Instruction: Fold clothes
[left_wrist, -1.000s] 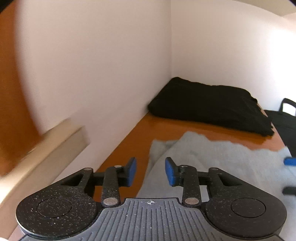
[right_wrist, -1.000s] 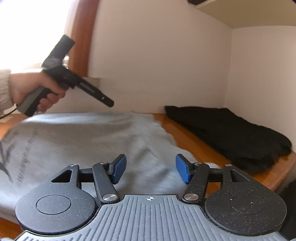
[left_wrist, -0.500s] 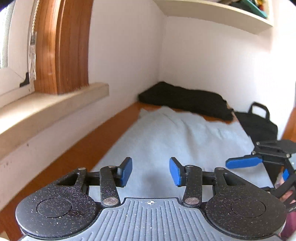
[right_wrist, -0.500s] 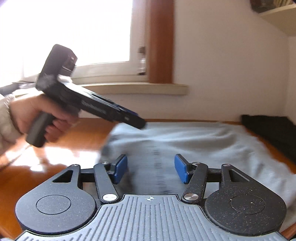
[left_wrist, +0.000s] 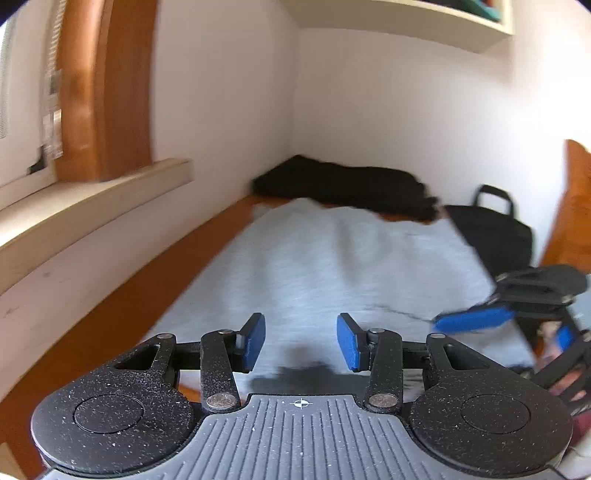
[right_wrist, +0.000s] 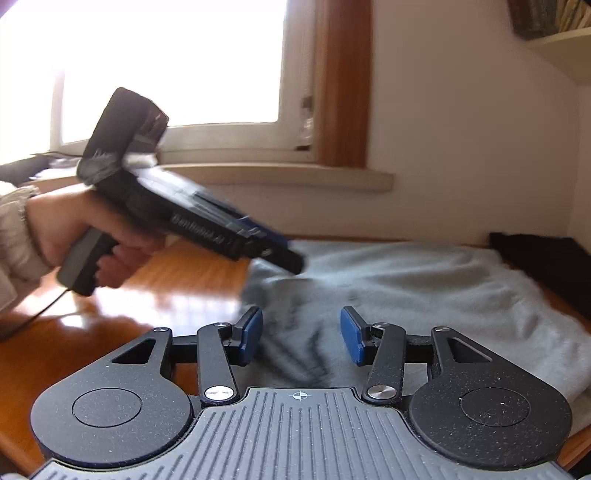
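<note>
A light grey garment (left_wrist: 332, 266) lies spread flat along the wooden table (left_wrist: 207, 251), with a dark print near its close end (right_wrist: 295, 343). My left gripper (left_wrist: 301, 336) hovers low over that close end, open, with nothing between its blue pads. In the right wrist view a hand holds the left gripper (right_wrist: 284, 254) over the garment's (right_wrist: 424, 288) left edge. My right gripper (right_wrist: 301, 334) is above the printed part. Its jaws are closing with a clear gap and no cloth between them. It also shows side-on as the right gripper (left_wrist: 517, 328).
A folded black garment (left_wrist: 347, 188) lies at the table's far end against the wall. A black bag (left_wrist: 495, 236) stands beyond the right edge. A window sill (left_wrist: 92, 210) juts out along the left wall, and a shelf (left_wrist: 406, 18) hangs overhead.
Both grippers have drawn back from the garment's far end to its close end. The right view has swung left toward the window. The left jaws widened a little, the right jaws narrowed.
</note>
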